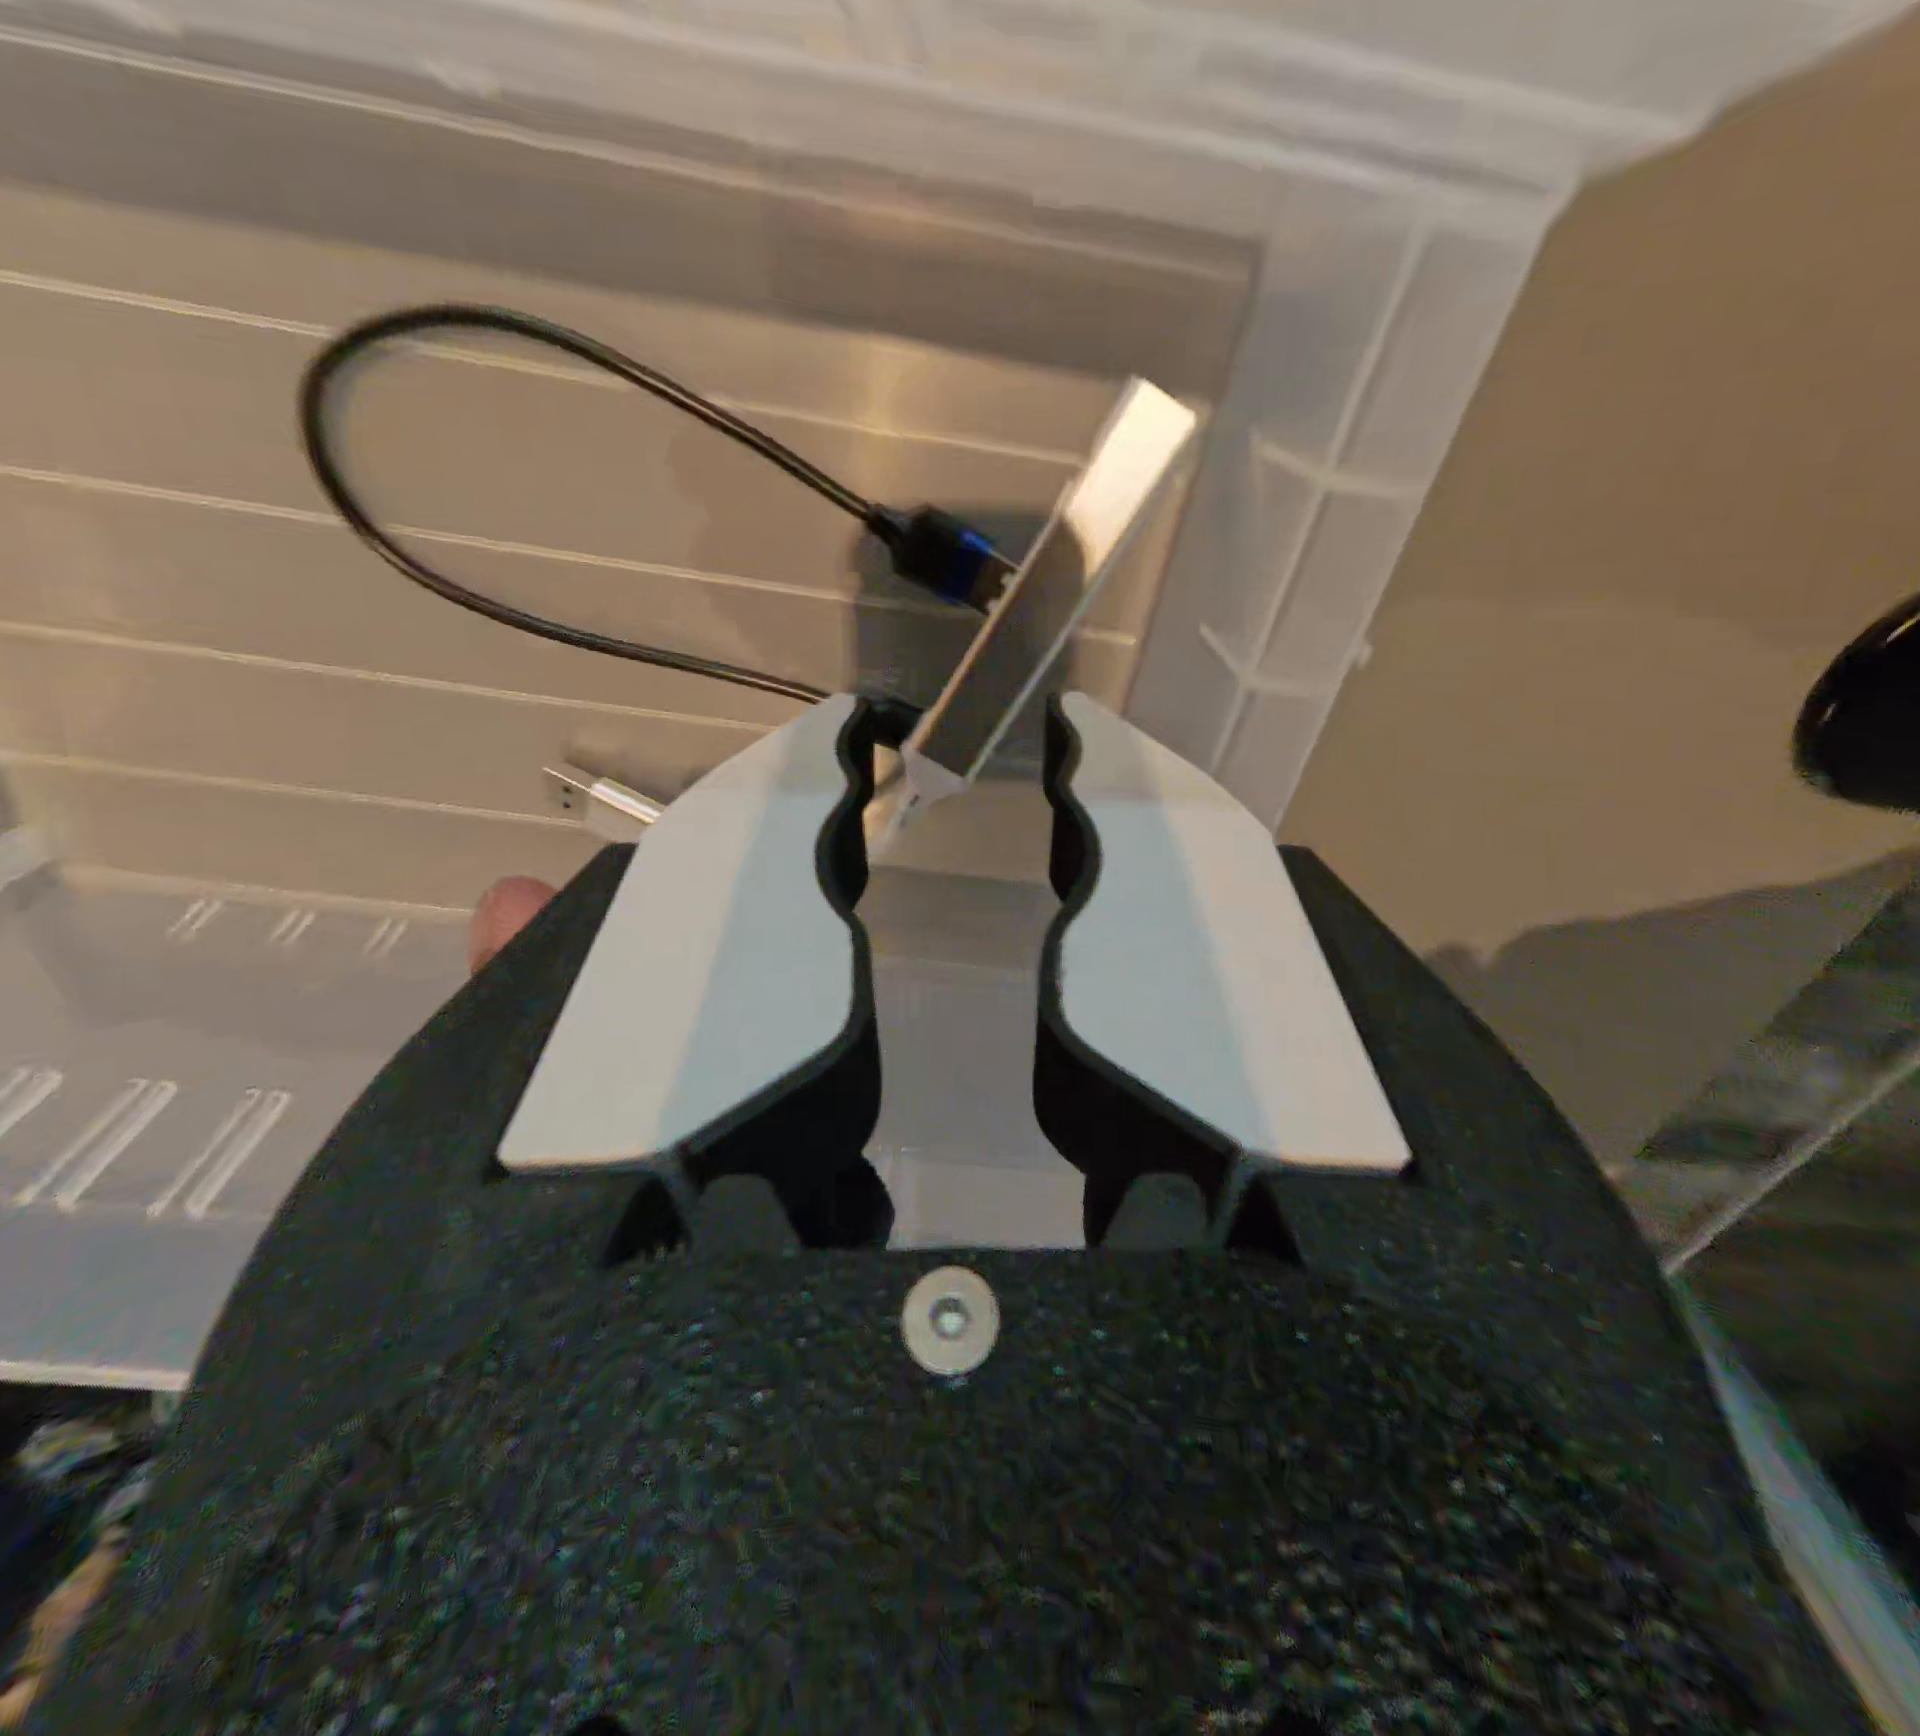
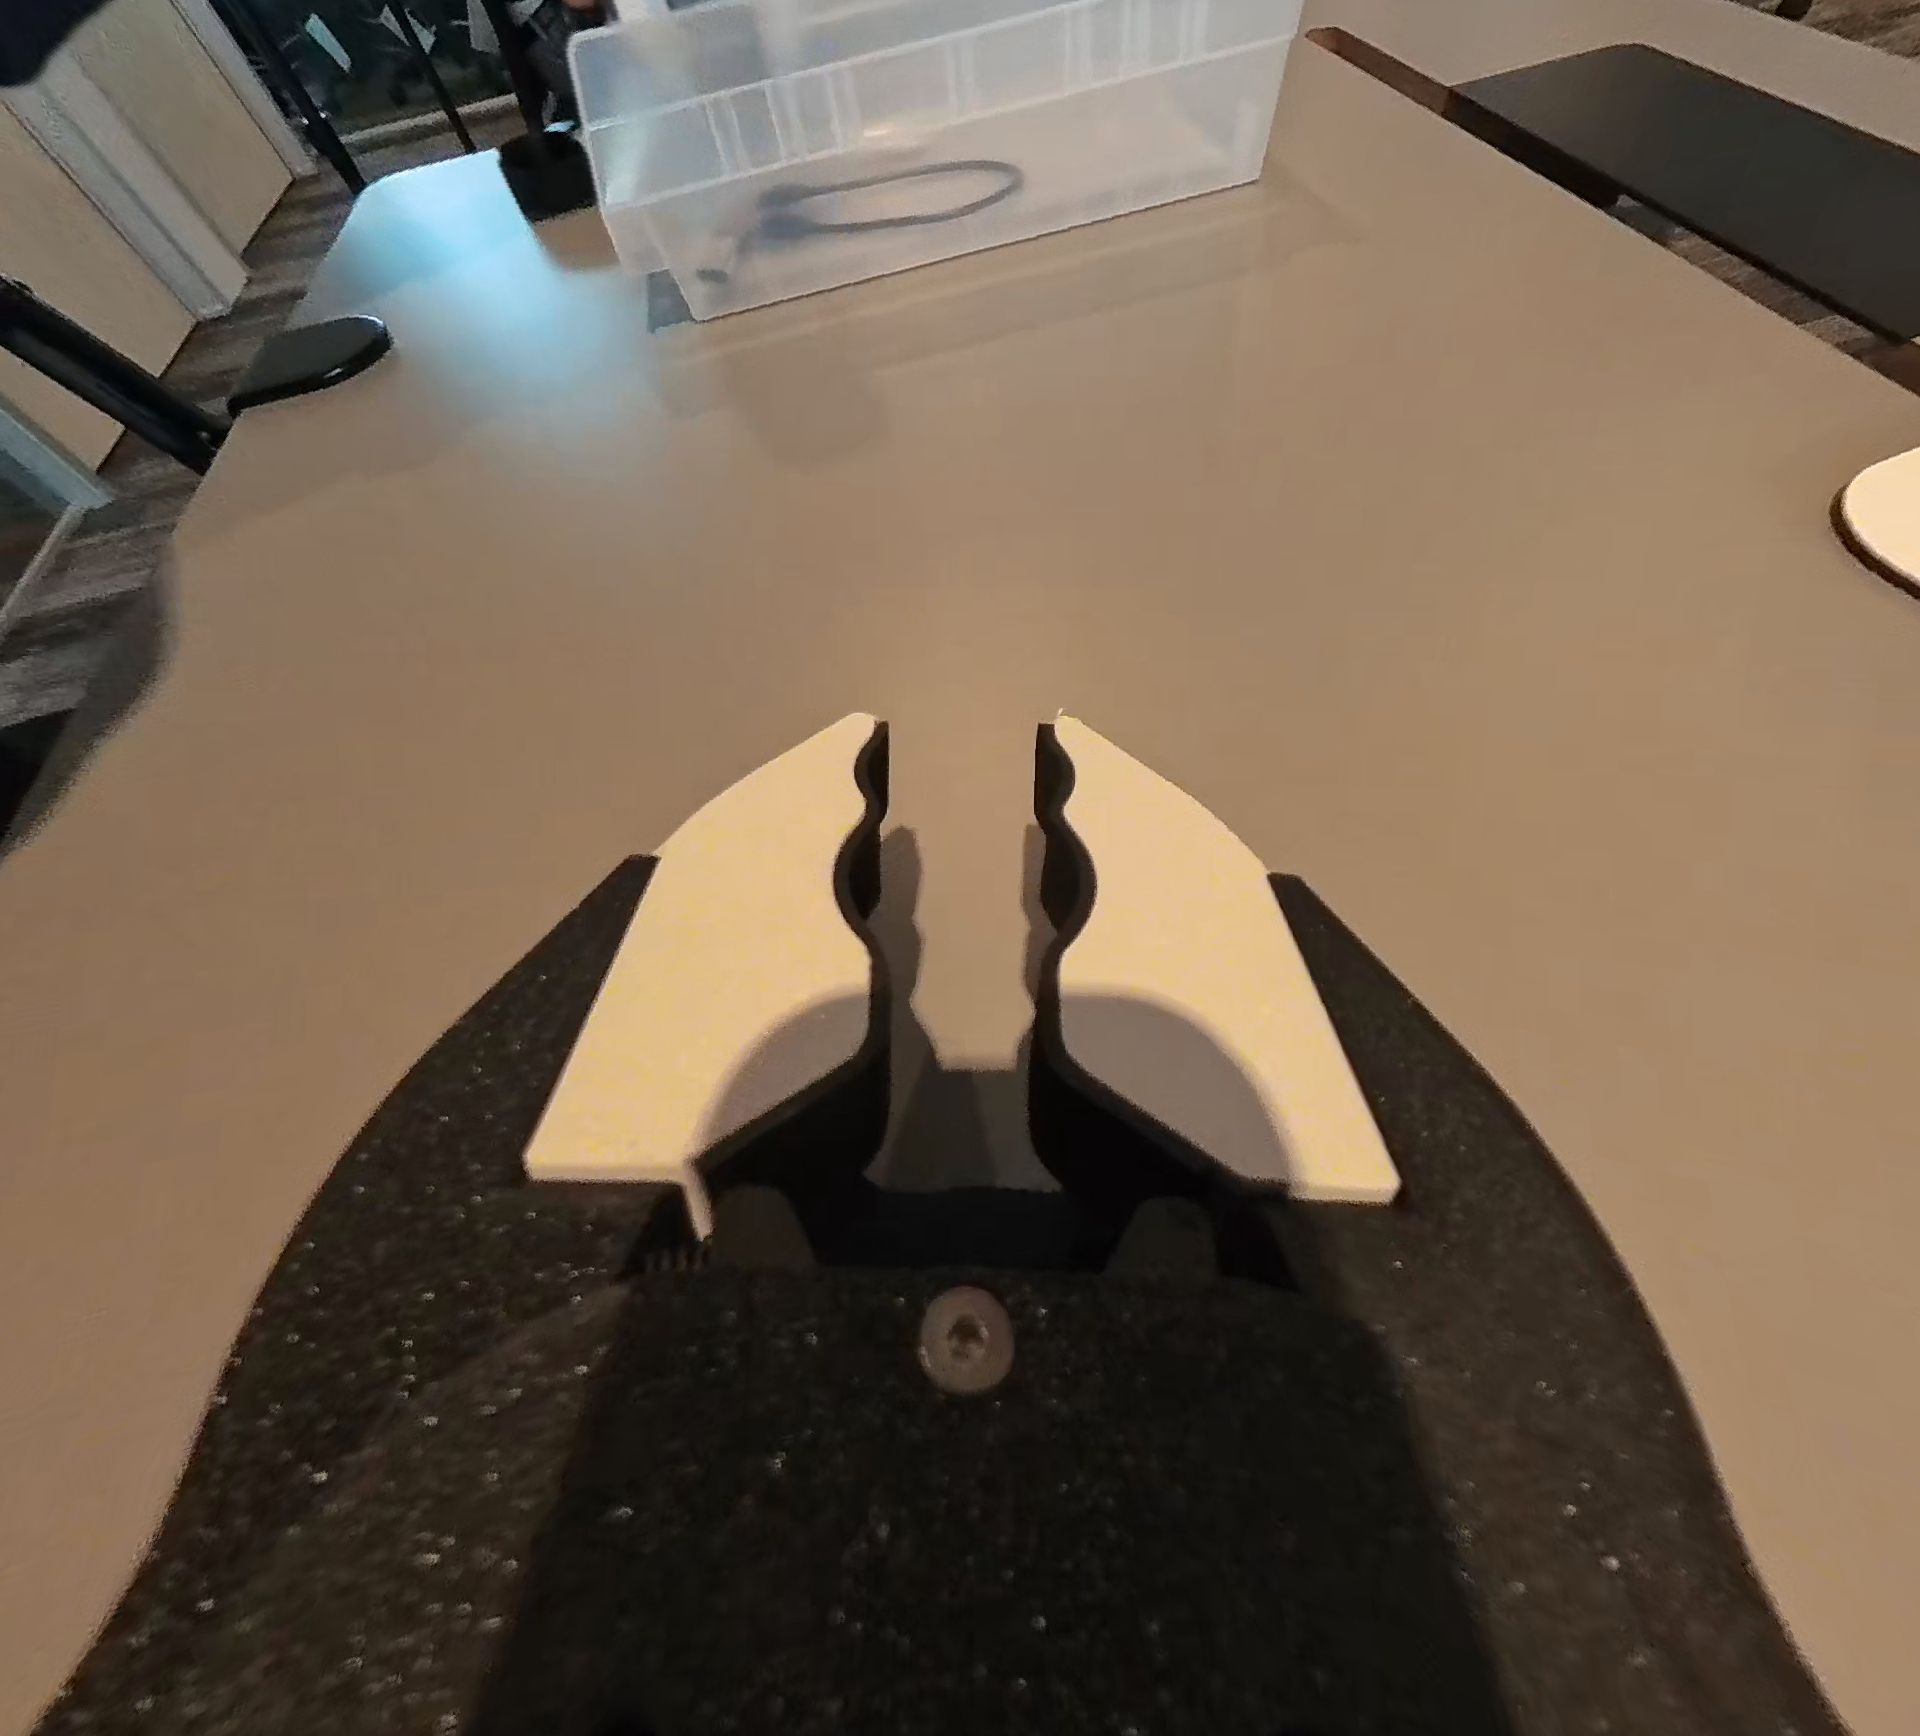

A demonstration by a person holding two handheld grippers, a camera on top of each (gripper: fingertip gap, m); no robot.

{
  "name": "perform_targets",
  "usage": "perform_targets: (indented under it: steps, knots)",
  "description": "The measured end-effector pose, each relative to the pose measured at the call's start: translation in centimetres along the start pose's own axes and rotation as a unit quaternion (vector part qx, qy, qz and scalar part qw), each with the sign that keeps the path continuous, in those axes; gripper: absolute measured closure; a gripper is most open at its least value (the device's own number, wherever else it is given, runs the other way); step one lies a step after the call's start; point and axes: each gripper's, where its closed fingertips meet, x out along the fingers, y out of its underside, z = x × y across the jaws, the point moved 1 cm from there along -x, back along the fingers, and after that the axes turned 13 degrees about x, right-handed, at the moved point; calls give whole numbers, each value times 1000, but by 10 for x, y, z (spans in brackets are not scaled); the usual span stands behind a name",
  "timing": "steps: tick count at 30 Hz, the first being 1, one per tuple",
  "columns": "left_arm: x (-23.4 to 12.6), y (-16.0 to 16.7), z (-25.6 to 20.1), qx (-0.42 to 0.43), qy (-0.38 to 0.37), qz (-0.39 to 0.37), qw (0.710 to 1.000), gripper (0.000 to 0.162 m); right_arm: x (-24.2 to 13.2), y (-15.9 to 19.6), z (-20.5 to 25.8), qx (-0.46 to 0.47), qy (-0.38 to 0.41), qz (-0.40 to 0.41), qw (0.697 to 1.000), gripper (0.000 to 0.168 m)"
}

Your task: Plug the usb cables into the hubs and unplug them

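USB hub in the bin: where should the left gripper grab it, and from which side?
Grip the silver hub by its near end, across the thin body. It lies tilted near the bin wall, that end already between the left gripper fingers. Come straight along its length; the black plug occupies the left edge.

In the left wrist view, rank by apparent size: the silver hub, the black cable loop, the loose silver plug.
1. Black cable loop, widest span.
2. Silver hub, shorter; its near end sits between the left gripper fingers, so nearness inflates it.
3. Loose silver plug, clearly smallest.
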Motion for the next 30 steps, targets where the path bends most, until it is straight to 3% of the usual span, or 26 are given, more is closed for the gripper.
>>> perform_targets:
  steps: [11, 23, 26, 30]
  knots:
    - [21, 12, -3, 104, 7, 46, 994, 132, 0, -1, -3, 22, -6, 0, 1000, 143]
    - [33, 13, -10, 80, 40, 36, 995, 145, -1, -2, -7, 38, -4, -3, 999, 145]
    - [26, 19, -8, 56, 11, 31, 998, 145, -2, -3, -7, 37, -3, -7, 999, 145]
    - [-16, 14, 2, 8, -76, -45, 996, 146, -3, -4, -7, 35, -4, -15, 999, 145]
